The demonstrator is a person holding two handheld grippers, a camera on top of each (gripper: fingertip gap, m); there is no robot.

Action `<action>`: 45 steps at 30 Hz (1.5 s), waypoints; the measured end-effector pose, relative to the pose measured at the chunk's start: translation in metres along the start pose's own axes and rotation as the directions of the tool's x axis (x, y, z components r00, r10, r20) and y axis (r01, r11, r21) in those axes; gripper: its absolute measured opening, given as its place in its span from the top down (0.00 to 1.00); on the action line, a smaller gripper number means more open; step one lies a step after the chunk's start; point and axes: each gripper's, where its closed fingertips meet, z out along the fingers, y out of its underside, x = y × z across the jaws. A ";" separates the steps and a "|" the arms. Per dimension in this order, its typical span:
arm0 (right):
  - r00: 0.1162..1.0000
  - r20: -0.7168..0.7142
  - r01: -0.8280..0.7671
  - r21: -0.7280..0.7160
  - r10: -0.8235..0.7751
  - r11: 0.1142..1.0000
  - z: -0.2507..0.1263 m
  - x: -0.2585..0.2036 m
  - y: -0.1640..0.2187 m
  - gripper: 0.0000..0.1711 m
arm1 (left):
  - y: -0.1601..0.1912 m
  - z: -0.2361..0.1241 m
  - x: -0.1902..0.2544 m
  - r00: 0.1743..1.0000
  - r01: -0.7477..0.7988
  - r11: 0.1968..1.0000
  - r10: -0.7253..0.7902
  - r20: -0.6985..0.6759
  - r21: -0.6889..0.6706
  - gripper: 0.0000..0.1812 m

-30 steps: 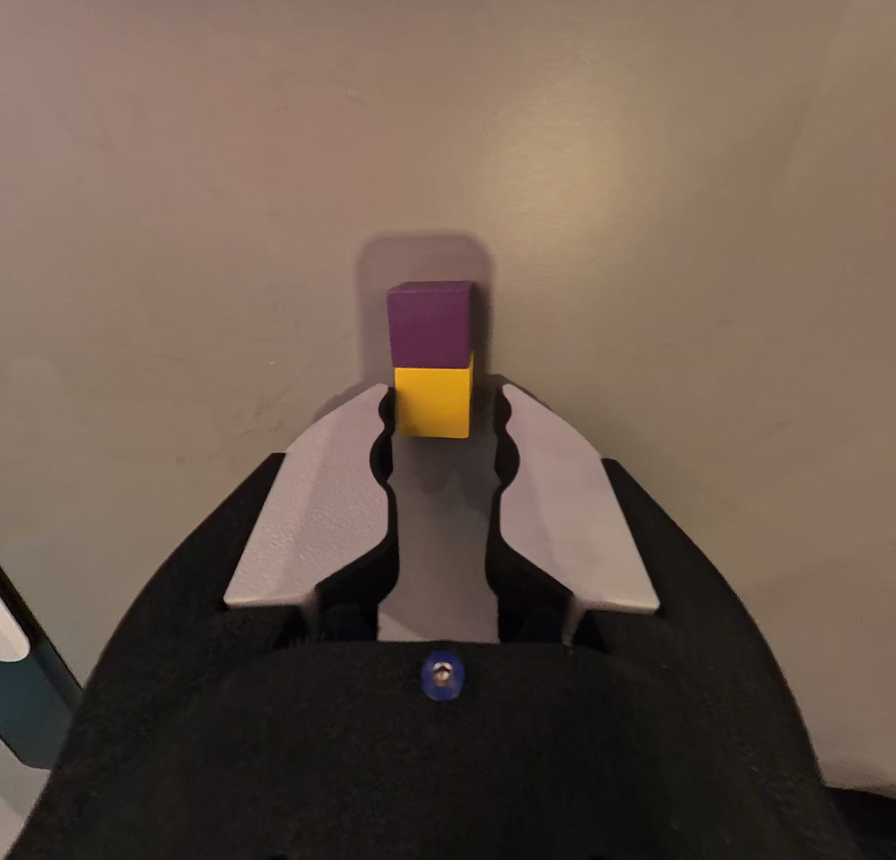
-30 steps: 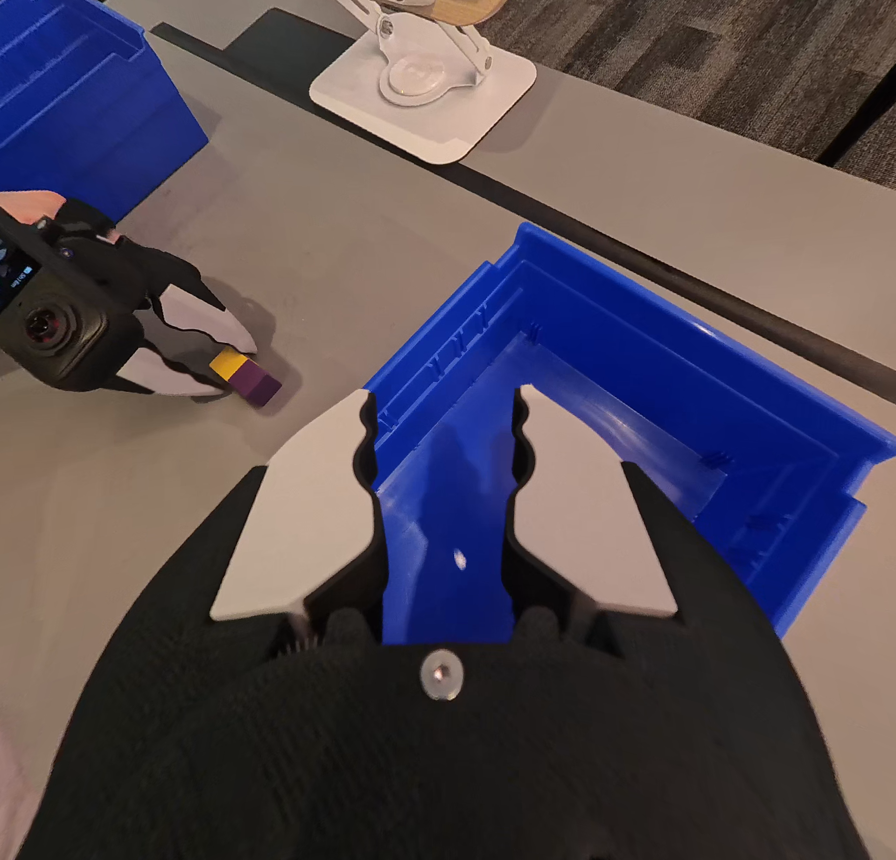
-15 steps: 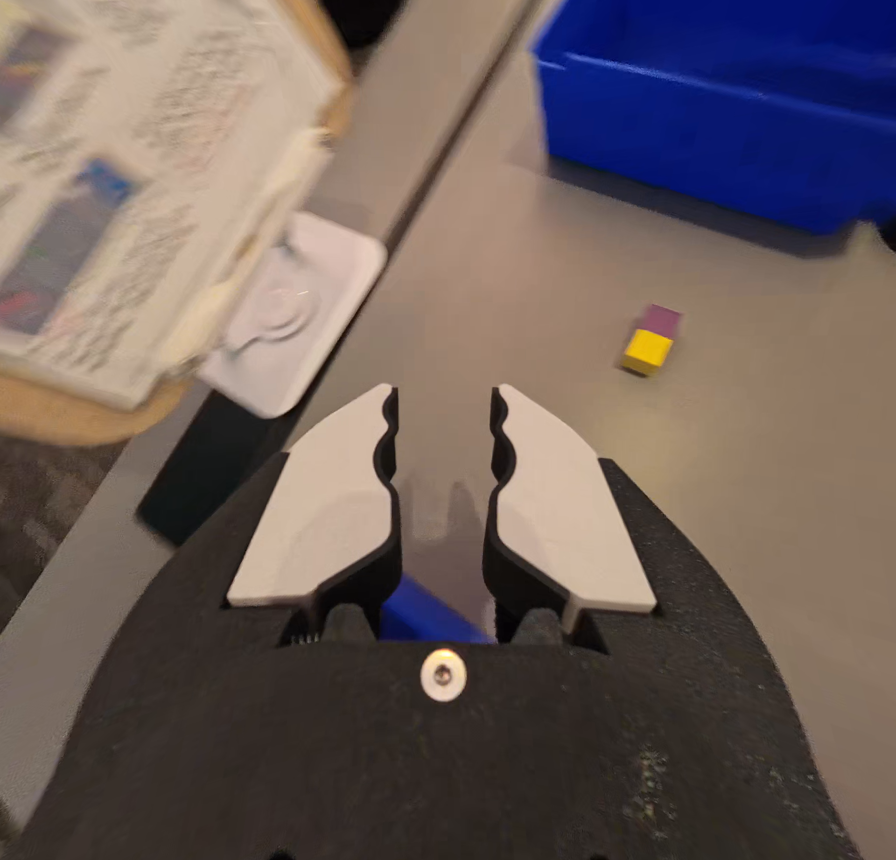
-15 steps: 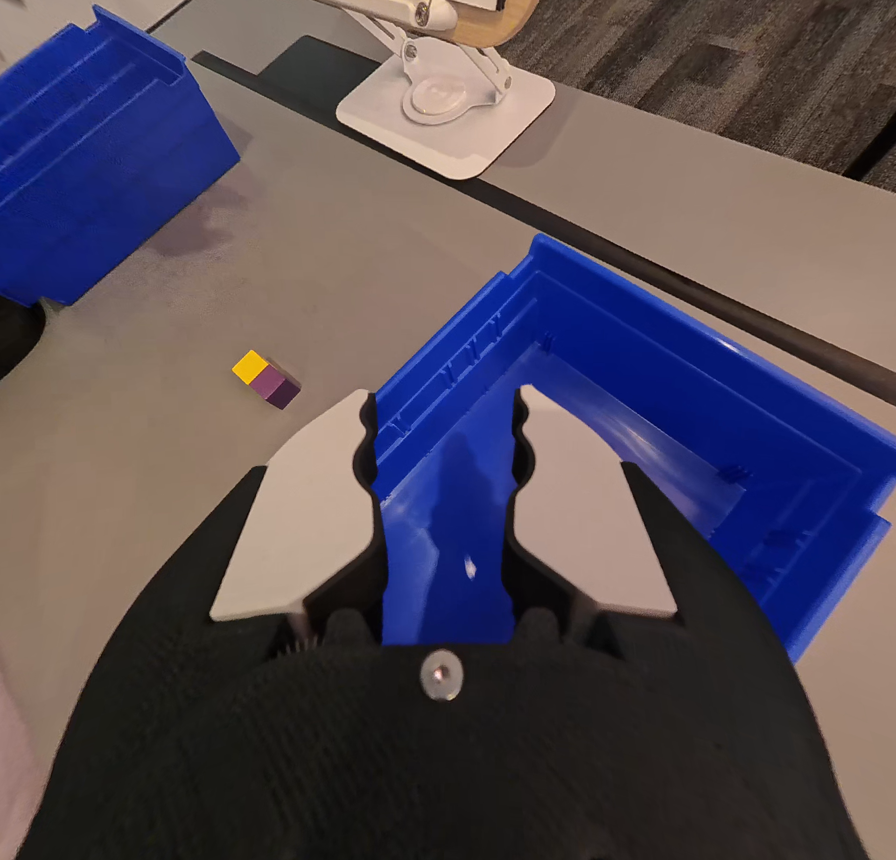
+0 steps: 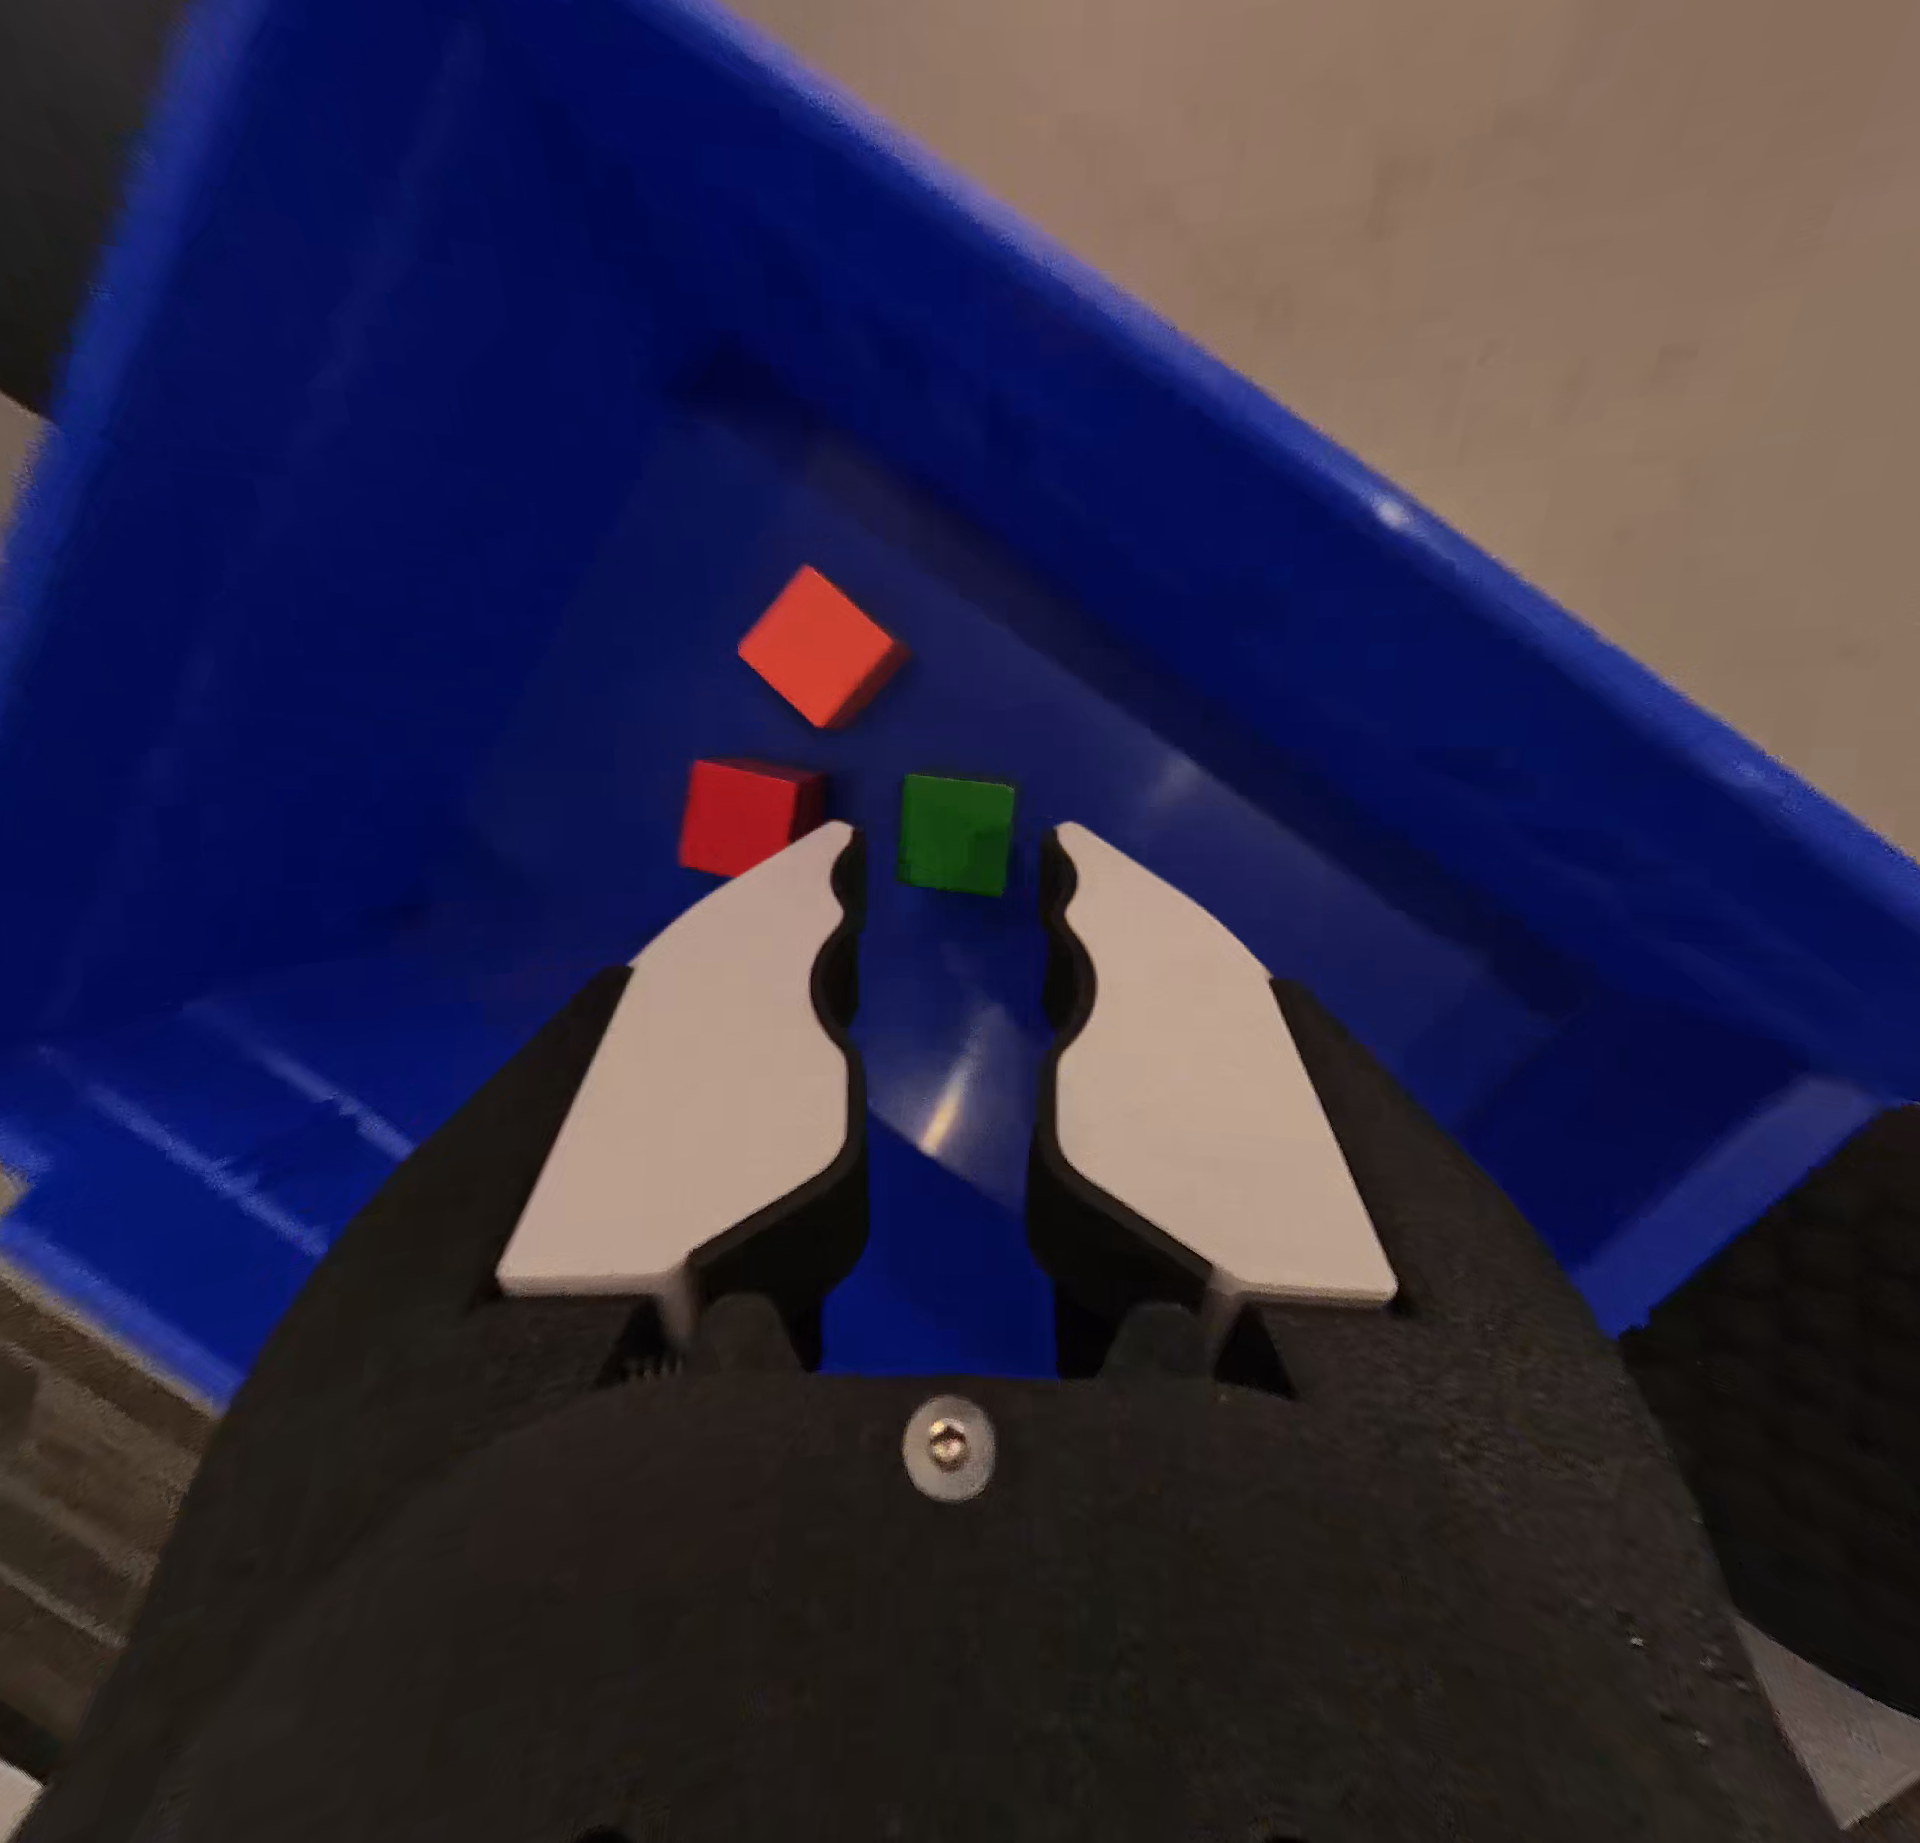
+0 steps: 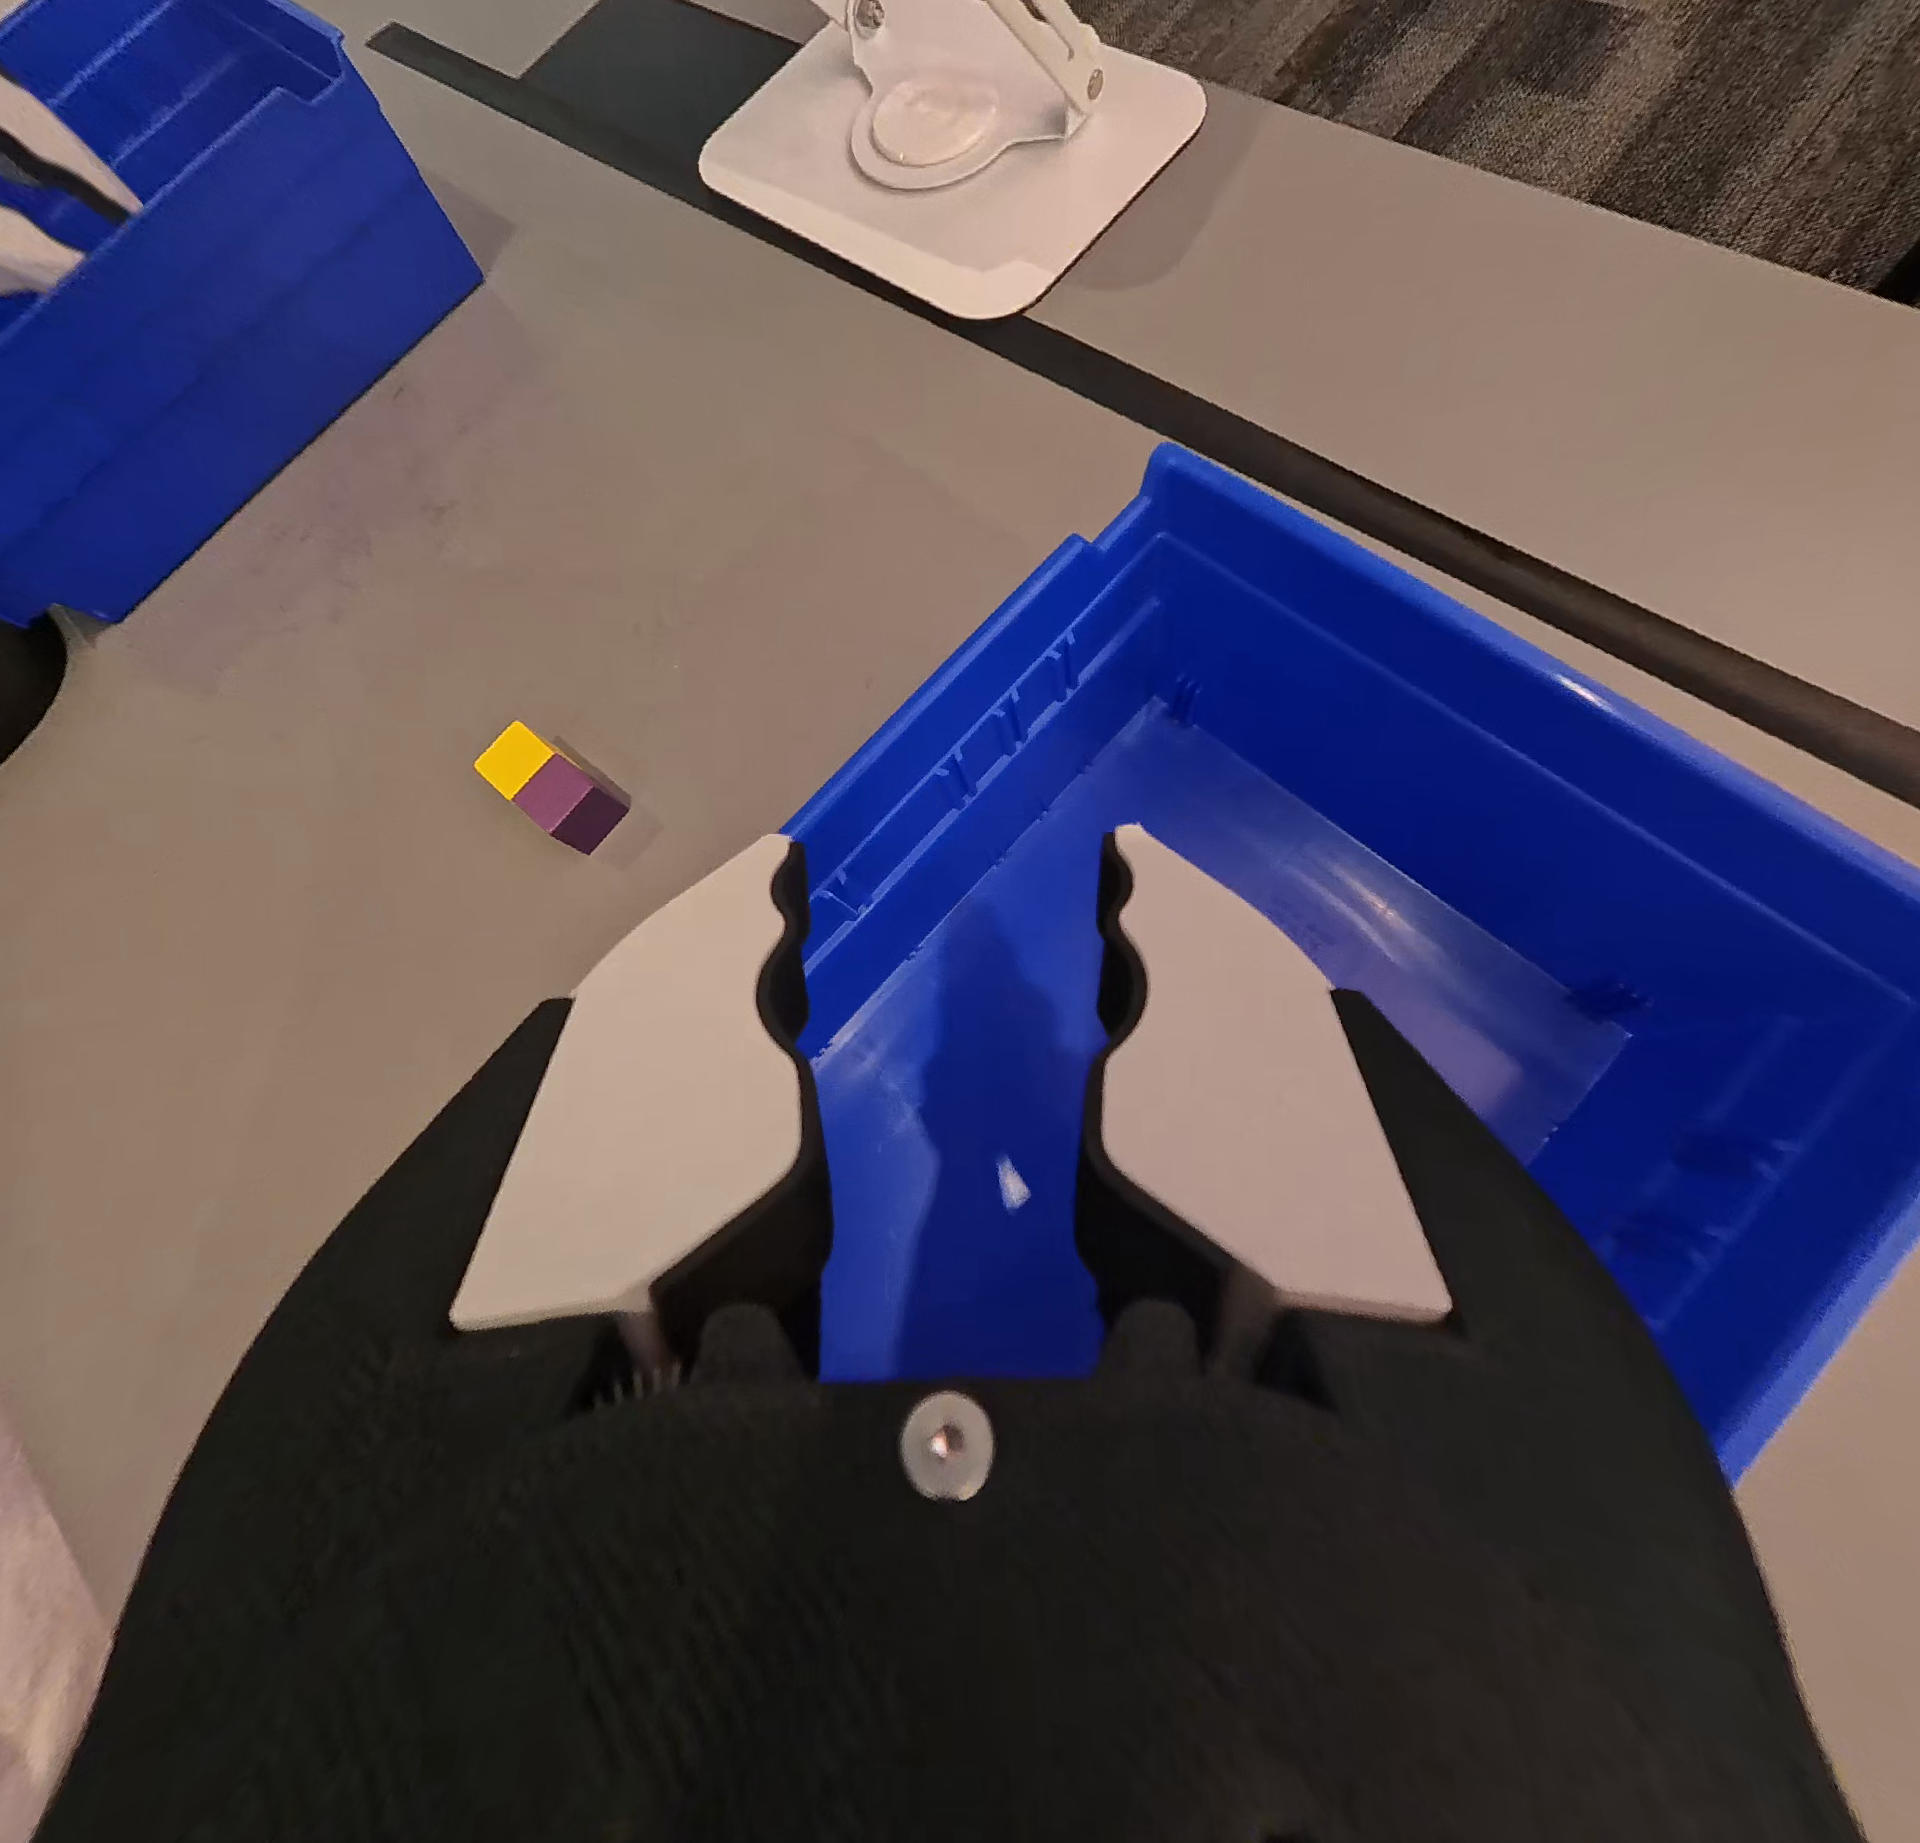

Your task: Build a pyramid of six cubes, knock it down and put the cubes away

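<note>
The left gripper, jaws apart and empty, has been swung from the yellow cube and purple cube, left touching on the table, to a blue bin holding the green cube. Next pick judged imminent. The right gripper hangs apart.

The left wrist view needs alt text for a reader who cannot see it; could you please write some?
Three small cubes lie apart on the floor of a blue bin: an orange cube farthest, a red cube and a green cube nearer. The open left gripper points down into the bin, holding nothing, with the green cube just beyond its fingers.
</note>
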 end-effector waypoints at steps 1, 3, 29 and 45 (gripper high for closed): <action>1.000 0.002 -0.003 0.003 0.003 1.000 0.000 0.000 0.000 0.68 | 0.004 0.007 0.001 1.000 -0.002 1.000 0.002 -0.003 -0.013 0.82; 1.000 0.003 -0.010 0.003 0.010 1.000 0.000 0.001 0.000 0.68 | 0.009 0.018 0.000 1.000 -0.019 0.999 0.019 0.008 -0.038 0.81; 1.000 0.002 0.014 -0.040 -0.014 0.999 0.005 -0.001 0.005 0.68 | -0.150 -0.116 0.061 0.964 -0.255 0.894 0.207 0.167 0.368 0.85; 0.999 0.014 0.036 -0.023 -0.036 0.999 -0.001 -0.007 0.002 0.68 | -0.187 0.085 0.205 0.891 -0.428 0.900 0.436 -0.124 0.088 0.85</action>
